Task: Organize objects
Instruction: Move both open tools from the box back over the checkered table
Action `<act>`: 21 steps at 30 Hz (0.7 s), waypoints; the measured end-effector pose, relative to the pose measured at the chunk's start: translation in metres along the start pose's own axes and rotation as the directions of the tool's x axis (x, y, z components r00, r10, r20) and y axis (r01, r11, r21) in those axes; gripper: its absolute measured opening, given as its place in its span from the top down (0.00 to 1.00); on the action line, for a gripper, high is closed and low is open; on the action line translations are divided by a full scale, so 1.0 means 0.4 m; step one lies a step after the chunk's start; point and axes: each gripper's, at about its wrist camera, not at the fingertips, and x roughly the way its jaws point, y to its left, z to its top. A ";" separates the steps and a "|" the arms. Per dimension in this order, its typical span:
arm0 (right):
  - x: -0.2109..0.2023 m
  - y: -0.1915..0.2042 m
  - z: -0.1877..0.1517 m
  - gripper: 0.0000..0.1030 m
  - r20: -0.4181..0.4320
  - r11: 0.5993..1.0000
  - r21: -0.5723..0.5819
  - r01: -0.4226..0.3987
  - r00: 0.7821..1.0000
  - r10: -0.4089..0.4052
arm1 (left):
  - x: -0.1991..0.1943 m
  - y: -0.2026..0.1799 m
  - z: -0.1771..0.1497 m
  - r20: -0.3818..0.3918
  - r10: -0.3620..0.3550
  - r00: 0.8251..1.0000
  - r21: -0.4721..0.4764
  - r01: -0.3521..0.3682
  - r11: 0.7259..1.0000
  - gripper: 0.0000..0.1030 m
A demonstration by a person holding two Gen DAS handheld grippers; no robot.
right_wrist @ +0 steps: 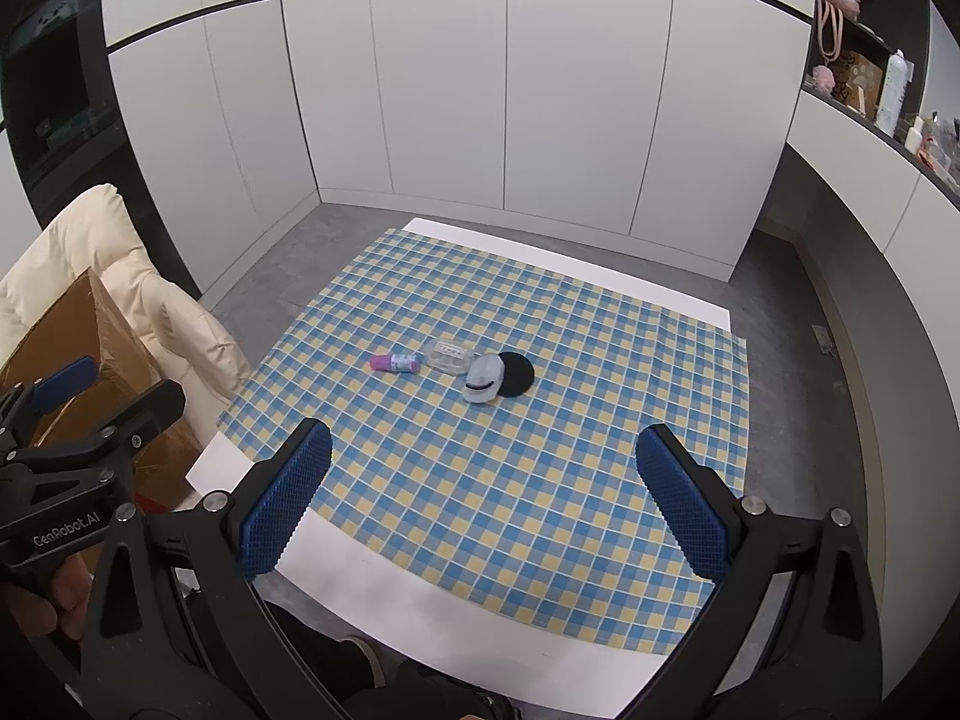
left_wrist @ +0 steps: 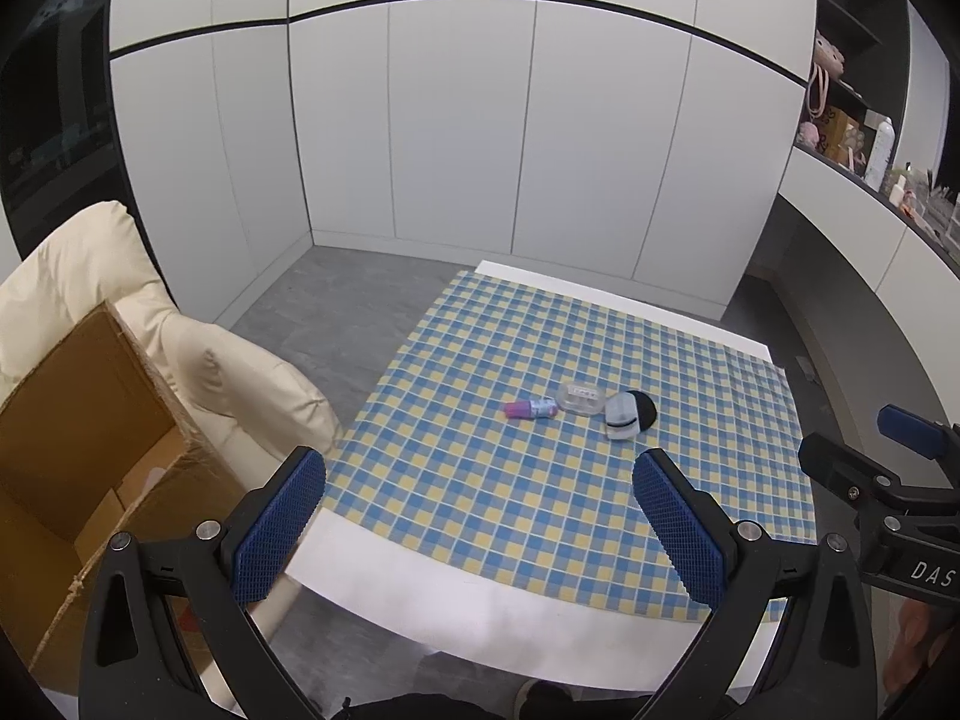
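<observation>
Blue-padded left gripper hangs spread wide and empty above the blue-and-yellow checked cloth, where a pink-capped small bottle, clear plastic case and half-hidden black round pad cluster mid-table. From the right wrist, the blue-padded right gripper gapes likewise over that cloth; an open brown cardboard box, partly cut off, sits on a cream padded chair at left.

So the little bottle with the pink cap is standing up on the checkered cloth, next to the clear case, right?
Not quite. The little bottle is lying on its side, not standing up. The rest is right: it has a pink cap, it is on the checkered cloth, and the clear case is next to it. The right wrist view shows this well.
</observation>
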 end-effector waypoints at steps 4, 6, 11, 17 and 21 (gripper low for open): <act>-0.003 -0.015 -0.003 0.00 0.000 1.000 0.009 0.009 1.000 -0.009 | 0.002 -0.013 -0.001 -0.005 -0.005 1.000 0.006 0.005 1.000 0.00; -0.005 -0.023 -0.005 0.00 0.001 1.000 0.011 0.016 1.000 -0.016 | 0.004 -0.021 0.000 -0.007 -0.008 1.000 0.011 0.008 1.000 0.00; -0.009 -0.047 -0.010 0.00 -0.001 0.999 0.027 0.026 1.000 -0.026 | 0.010 -0.036 -0.001 -0.017 -0.017 1.000 0.012 0.017 1.000 0.00; -0.015 -0.074 -0.018 0.00 -0.002 0.999 0.040 0.037 0.999 -0.037 | 0.019 -0.057 0.002 -0.024 -0.034 0.999 0.016 0.034 0.999 0.01; -0.019 -0.090 -0.023 0.00 -0.004 0.998 0.047 0.044 0.999 -0.044 | 0.018 -0.075 0.001 -0.022 -0.046 0.999 0.027 0.047 0.999 0.01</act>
